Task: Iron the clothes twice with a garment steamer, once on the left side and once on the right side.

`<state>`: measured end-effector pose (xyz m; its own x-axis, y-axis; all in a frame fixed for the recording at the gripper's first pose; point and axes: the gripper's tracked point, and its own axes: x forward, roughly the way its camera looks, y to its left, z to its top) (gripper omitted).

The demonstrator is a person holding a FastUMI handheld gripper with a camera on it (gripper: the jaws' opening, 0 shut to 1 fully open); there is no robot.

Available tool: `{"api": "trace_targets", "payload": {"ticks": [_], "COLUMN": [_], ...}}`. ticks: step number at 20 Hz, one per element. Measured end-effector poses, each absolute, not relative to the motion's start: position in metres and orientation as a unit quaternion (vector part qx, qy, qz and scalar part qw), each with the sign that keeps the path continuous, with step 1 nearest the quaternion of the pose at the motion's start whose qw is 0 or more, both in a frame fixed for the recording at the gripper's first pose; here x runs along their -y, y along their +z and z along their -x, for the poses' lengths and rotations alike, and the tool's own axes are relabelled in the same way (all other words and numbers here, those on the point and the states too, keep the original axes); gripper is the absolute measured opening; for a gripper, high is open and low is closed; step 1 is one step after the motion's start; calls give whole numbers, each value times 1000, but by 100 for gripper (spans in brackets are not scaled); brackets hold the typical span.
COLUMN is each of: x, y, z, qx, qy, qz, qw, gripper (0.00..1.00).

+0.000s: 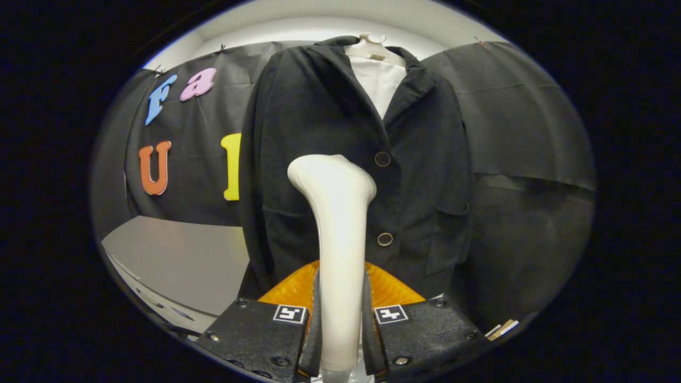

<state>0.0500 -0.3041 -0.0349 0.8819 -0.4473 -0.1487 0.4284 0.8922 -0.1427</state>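
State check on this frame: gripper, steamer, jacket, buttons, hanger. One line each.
gripper: shut on the garment steamer's handle, a finger on each side
garment steamer: held upright, head in front of the jacket's lower half; contact cannot be told
jacket: hanging on the hanger, front closed
buttons: two visible, both fastened
hanger: inside the jacket's collar, carrying it

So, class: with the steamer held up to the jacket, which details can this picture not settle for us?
- Steamer head's front face: turned away, toward the jacket.
- Whether the head touches the cloth: hidden behind the head.
- Jacket hem: covered by the gripper, whose fingers clamp the steamer handle.
- Any steam: none can be made out.
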Motion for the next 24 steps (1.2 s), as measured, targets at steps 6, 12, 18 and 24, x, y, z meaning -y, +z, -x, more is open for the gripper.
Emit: {"api": "trace_targets", "payload": {"ticks": [6,12,18,24], "x": [312,311,316,320], "y": [-75,-110,-172,-216], "z": [-45,-46,-35,-23], "qx": [-123,-145,-198,-238], "qy": [-230,-237,-250,-263], "qz": [53,57,43,37], "qw": [964,959,947,934], "gripper": [34,34,34,34]}}
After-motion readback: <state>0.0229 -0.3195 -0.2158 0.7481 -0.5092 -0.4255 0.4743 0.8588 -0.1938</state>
